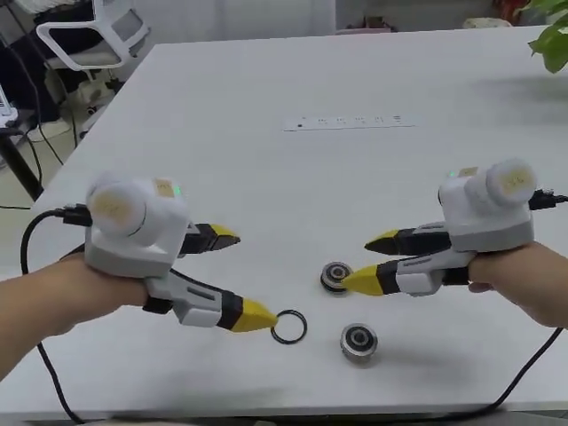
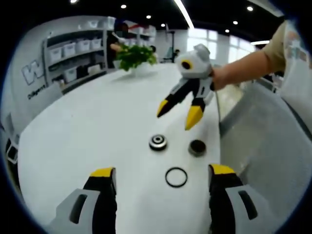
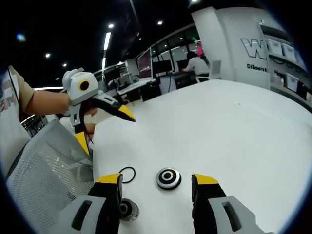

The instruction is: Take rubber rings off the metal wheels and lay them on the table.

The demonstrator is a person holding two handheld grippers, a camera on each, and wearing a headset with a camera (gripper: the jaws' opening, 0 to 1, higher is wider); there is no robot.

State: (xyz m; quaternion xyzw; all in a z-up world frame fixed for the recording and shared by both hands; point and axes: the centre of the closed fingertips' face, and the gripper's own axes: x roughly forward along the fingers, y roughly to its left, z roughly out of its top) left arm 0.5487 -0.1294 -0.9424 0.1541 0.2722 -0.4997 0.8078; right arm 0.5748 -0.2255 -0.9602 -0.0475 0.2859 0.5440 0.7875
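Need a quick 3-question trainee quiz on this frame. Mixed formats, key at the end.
1. True or false: the rubber ring lies flat on the table, apart from both metal wheels.
2. Fill in: the left gripper and the right gripper both have their jaws ___.
3. Which fingertip is closest to the rubber ring? A) the left gripper's B) the right gripper's C) both equally close
Key: 1 true; 2 open; 3 A.

A white wall (image 3: 229, 53) bears "W" above partly legible "Diligen".
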